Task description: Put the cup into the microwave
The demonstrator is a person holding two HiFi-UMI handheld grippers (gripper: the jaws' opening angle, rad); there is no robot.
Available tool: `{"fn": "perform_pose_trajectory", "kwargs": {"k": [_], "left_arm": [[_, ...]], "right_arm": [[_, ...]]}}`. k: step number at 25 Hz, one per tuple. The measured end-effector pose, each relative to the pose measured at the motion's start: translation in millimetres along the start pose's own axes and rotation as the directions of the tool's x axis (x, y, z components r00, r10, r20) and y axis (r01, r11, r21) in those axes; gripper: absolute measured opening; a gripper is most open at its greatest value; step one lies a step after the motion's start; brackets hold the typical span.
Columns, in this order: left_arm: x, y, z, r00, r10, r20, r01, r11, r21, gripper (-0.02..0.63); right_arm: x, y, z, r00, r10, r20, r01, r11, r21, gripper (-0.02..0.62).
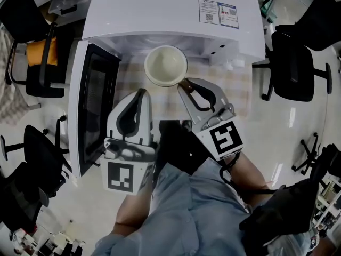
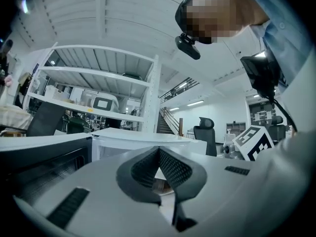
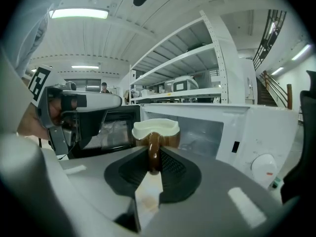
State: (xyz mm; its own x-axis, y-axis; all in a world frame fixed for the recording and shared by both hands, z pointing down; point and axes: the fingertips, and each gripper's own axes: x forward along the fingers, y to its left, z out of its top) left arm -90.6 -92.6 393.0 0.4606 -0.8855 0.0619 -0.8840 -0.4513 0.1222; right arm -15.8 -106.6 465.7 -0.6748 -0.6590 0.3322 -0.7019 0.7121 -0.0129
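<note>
A cream-lined brown cup (image 1: 165, 64) hangs in front of the white microwave (image 1: 160, 9), just outside its open cavity. My right gripper (image 1: 185, 85) is shut on the cup's brown handle (image 3: 153, 149), and the cup (image 3: 156, 129) stays upright before the cavity (image 3: 197, 132). The microwave door (image 1: 96, 100) stands swung open to the left. My left gripper (image 1: 140, 92) sits beside the door, a little left of and nearer than the cup, shut with nothing in it. In the left gripper view the left gripper (image 2: 159, 151) has its tips together, and the microwave (image 2: 128, 141) lies beyond.
A checkered cloth (image 1: 237, 89) covers the table under the microwave. Black office chairs (image 1: 293, 68) stand to the right and to the left (image 1: 37, 159). White shelving (image 3: 197, 68) rises behind the microwave. The microwave's control dial (image 3: 264, 166) is at the right.
</note>
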Motion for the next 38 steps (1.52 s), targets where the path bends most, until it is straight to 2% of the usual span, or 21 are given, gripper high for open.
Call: {"fn": "perform_pose_trajectory", "kwargs": {"k": [12,25,38], "left_arm": [[31.9,21.0,-28.0,0.998,-0.045,-0.032,0.045,0.999,-0.014,0.005],[70.5,42.0,-34.6,0.996,-0.057,-0.076,0.056,0.998,-0.013,0.005],[97.6,56.6,-29.2,0.994,-0.046,-0.096,0.043,0.999,-0.024,0.005]], "right_arm": [[52.4,-25.7,-38.5,0.998,-0.038,-0.052,0.040,0.999,0.035,0.048],[92.8,-58.6,-53.8,0.995,-0.063,-0.083,0.069,0.996,0.065,0.048],[134.9,-84.4,-46.5,0.993,-0.098,-0.066,0.101,0.993,0.057,0.051]]}}
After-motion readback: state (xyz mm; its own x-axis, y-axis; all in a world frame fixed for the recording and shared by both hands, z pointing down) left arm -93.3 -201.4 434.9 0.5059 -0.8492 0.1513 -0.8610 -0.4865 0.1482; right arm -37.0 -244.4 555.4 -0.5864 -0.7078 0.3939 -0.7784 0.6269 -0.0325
